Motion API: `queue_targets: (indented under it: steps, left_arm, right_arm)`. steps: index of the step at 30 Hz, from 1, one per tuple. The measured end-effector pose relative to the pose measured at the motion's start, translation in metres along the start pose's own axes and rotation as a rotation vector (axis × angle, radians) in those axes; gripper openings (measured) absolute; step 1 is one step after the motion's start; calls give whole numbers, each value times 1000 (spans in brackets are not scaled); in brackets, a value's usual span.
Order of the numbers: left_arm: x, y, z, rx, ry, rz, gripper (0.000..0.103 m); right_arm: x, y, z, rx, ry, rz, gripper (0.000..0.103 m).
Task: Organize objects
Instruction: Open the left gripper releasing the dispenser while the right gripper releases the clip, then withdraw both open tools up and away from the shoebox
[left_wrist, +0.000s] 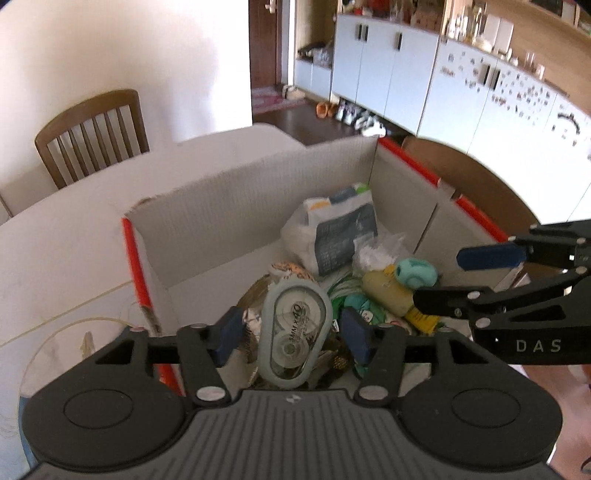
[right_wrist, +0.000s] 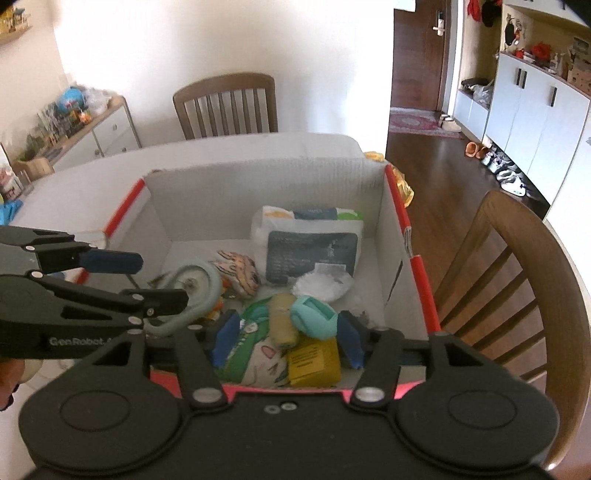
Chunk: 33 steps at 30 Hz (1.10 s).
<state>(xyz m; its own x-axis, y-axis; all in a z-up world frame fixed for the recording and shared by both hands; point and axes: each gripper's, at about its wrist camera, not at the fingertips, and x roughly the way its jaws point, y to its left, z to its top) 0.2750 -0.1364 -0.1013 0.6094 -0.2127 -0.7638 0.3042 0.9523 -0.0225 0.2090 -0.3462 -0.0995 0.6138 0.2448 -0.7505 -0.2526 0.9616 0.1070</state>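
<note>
Both tools hang over the cardboard box (left_wrist: 258, 192): the left tool (left_wrist: 291, 338) stands apart around the correction tape (left_wrist: 293, 332), the right tool (right_wrist: 286, 341) apart above the teal case (right_wrist: 314, 317).

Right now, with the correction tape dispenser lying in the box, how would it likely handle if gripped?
The correction tape dispenser looks like a rigid plastic shell, so probably stiff and light. Its smooth rounded sides may slip between pads. It rests on loose clutter in the cardboard box, so a push would likely shift it.
</note>
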Motion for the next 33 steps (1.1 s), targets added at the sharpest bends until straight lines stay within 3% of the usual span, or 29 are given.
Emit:
queue_targets:
  steps: [8,16,24,26,33]
  left_arm:
    - [-41,13,-10,-25,-80,-25,67]
    - [-80,26,-24,-36,-152,-36,81]
    - [-104,36,-36,-58,-198,-47,86]
    - [-109,39,-38,-72,-208,-58,102]
    - [-126,44,-48,-89,-244,-70,103]
  right_arm:
    - [-36,23,-7,26,-72,8,65]
    - [-67,48,-13,37,-159,17,81]
    - [-91,66,-22,49,-266,25,101]
    - [-95,67,-24,64,-279,27,102]
    - [-106,77,-33,91,-309,6,102]
